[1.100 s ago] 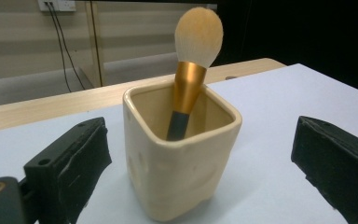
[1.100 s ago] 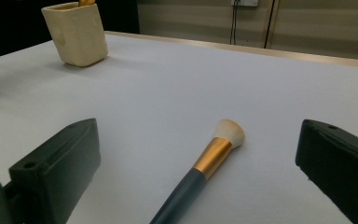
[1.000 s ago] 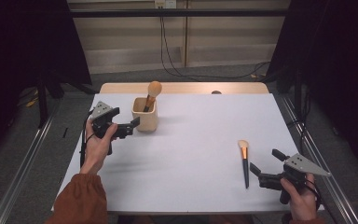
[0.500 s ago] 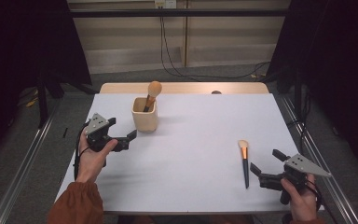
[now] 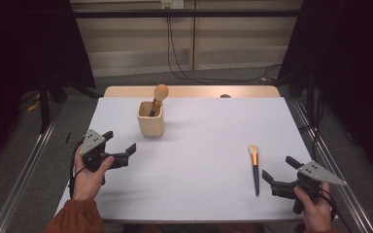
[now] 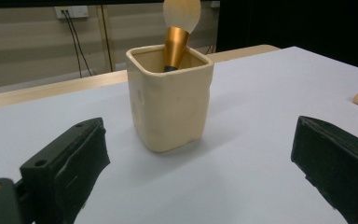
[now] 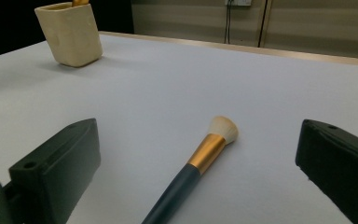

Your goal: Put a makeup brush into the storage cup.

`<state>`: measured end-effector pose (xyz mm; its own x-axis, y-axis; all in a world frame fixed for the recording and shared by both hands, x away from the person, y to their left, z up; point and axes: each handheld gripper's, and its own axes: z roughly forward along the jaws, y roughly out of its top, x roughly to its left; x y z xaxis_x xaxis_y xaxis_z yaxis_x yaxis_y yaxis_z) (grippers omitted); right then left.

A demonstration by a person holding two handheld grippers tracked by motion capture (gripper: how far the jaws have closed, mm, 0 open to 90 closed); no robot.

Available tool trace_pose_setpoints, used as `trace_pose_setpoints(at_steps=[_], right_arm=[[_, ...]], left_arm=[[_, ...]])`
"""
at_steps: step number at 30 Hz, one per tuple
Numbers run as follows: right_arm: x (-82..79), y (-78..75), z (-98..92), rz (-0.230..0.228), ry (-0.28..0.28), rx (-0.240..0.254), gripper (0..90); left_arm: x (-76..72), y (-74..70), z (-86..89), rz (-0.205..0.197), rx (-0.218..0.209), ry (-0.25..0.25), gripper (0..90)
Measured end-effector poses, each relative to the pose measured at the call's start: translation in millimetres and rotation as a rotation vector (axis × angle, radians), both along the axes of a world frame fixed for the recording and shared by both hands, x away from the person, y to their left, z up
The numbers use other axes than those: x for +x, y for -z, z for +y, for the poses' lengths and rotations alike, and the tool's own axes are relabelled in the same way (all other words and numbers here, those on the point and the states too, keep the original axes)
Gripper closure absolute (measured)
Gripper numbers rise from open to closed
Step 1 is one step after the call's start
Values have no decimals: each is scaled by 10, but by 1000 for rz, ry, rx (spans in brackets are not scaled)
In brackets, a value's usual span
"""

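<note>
White-topped table (image 5: 204,145), grey floor (image 5: 213,80), pale panelled wall (image 5: 136,43) with socket and hanging cables (image 5: 175,43)

I see a cream square holder (image 5: 151,120) standing upright toward the far left of the white table (image 5: 199,165). Inside it a round-headed brush (image 5: 158,98) leans, its pale bristle head and gold ferrule rising above the rim. Well apart, near my right front, a second makeup brush (image 5: 254,166) lies flat on the table: dark handle, gold ferrule, pale flat-topped bristles pointing away from me, handle end toward the near edge.
</note>
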<state>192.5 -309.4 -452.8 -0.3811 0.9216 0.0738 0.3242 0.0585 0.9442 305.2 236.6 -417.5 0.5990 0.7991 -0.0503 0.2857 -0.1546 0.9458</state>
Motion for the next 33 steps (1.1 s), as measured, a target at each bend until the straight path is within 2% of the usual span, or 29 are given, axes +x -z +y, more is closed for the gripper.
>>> trace_pose_setpoints(at_steps=[5, 8, 10, 15, 17, 19, 24, 27, 29, 33], right_arm=[[-13, 1, -13, 0, 12, 2, 0], [-16, 2, -15, 1, 15, 0, 0], [-20, -1, -13, -3, 13, -1, 0], [-15, -1, -9, -3, 11, -3, 0], [-14, -2, -11, -4, 15, -2, 0], [-13, -1, -12, -3, 13, -2, 0], [-13, -2, -10, -5, 11, -2, 0], [-15, -3, -9, -5, 10, 2, 0], [-18, -4, -12, -5, 10, 2, 0], [-22, -5, -19, -8, 7, 3, 0]], left_arm=[[-141, 9, 37, -7, 0, -6, 41], [-224, 24, 69, 2, -29, -21, 41], [-286, 45, 82, -5, -22, -19, 41], [-435, 66, 117, 8, -16, -33, 40], [-494, 67, 124, 4, -14, -18, 37], [-531, 93, 149, 5, -14, -33, 37], [-558, 131, 184, 3, -35, -54, 37], [-576, 148, 174, -1, -24, -48, 37], [-581, 140, 180, -3, -38, -57, 37], [-578, 151, 187, -6, -33, -55, 37]])
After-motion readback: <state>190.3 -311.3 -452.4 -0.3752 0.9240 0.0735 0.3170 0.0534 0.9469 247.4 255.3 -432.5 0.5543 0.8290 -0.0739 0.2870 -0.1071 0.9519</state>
